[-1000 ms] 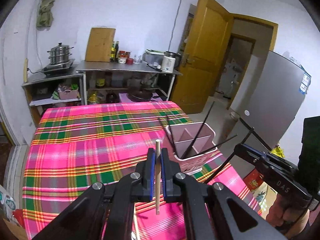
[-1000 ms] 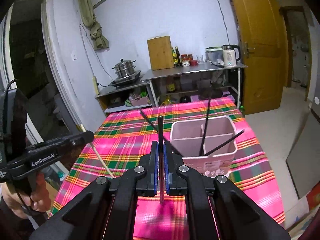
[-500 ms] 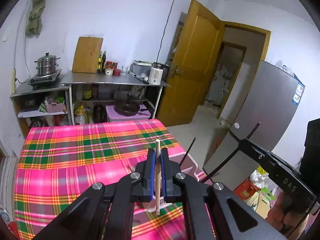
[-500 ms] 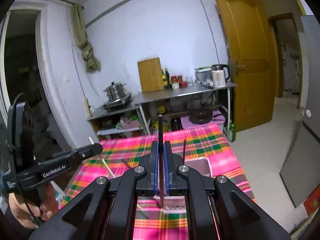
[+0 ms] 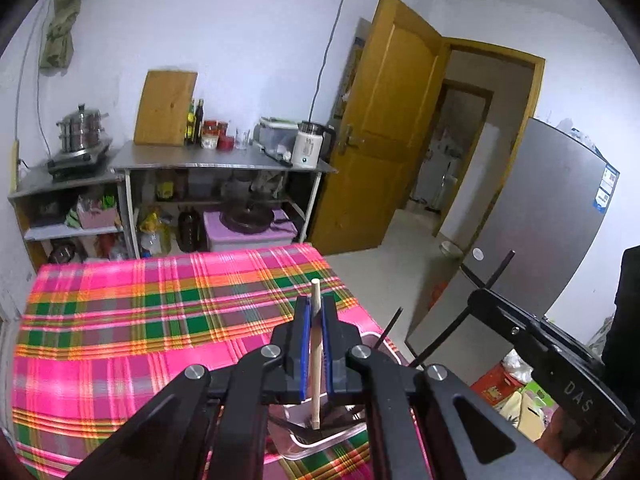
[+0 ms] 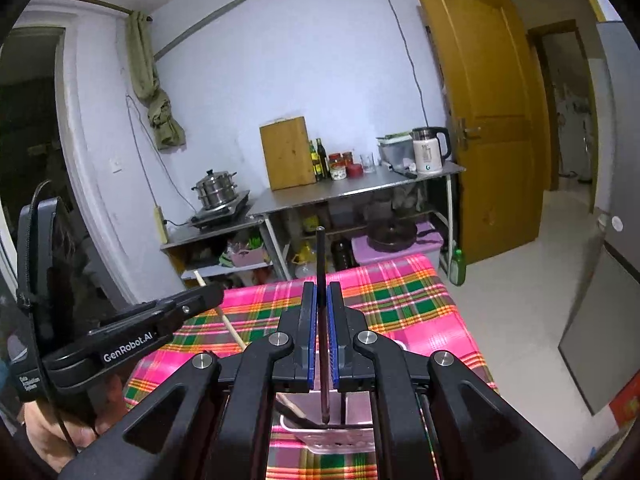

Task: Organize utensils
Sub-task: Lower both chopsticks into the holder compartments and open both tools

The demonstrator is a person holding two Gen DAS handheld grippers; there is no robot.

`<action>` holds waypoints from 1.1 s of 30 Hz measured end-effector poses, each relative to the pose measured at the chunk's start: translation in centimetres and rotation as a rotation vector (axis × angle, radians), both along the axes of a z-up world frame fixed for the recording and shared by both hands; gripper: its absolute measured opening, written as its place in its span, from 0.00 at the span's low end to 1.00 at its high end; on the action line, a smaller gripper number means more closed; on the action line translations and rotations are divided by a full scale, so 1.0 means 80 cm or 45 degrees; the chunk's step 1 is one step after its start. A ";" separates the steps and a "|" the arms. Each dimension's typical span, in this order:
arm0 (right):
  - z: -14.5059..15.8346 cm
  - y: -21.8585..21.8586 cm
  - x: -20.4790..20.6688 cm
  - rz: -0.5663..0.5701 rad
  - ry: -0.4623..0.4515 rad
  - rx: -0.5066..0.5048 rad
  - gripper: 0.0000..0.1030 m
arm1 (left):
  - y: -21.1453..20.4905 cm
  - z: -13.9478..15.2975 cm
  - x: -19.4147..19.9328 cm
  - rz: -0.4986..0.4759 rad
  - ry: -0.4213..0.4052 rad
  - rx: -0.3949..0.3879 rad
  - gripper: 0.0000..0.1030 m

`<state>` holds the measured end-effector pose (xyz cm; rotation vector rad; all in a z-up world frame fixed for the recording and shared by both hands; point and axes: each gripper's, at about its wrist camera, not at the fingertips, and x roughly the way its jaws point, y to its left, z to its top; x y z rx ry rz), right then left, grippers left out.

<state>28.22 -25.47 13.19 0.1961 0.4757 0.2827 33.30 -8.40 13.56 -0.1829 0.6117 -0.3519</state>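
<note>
The left claw (image 5: 314,344) is clamped on an upright wooden chopstick (image 5: 315,360), the right claw (image 6: 319,332) on a black chopstick (image 6: 322,320); both tips hang directly above the pink holder (image 6: 340,438) (partly hidden) on the tabletop (image 5: 120,320).

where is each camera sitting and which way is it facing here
Left wrist: on the left gripper, facing along its fingers over the plaid table toward the kitchen shelves; shows its jaws shut on a wooden chopstick, plus the right gripper.
Right wrist: on the right gripper, facing the same wall; jaws shut on a black chopstick; left gripper and a hand show.
Shared: table, pink holder, cutting board, kettle, door.
</note>
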 end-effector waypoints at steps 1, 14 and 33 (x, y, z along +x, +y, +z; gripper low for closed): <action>-0.007 0.001 0.003 0.002 0.012 -0.003 0.05 | -0.002 -0.008 0.003 -0.003 0.009 0.004 0.05; -0.047 0.008 0.010 -0.010 0.062 -0.045 0.05 | -0.010 -0.070 0.004 -0.049 0.072 0.049 0.05; -0.114 0.015 0.011 0.003 0.223 -0.073 0.05 | -0.008 -0.099 -0.018 -0.072 0.106 0.087 0.14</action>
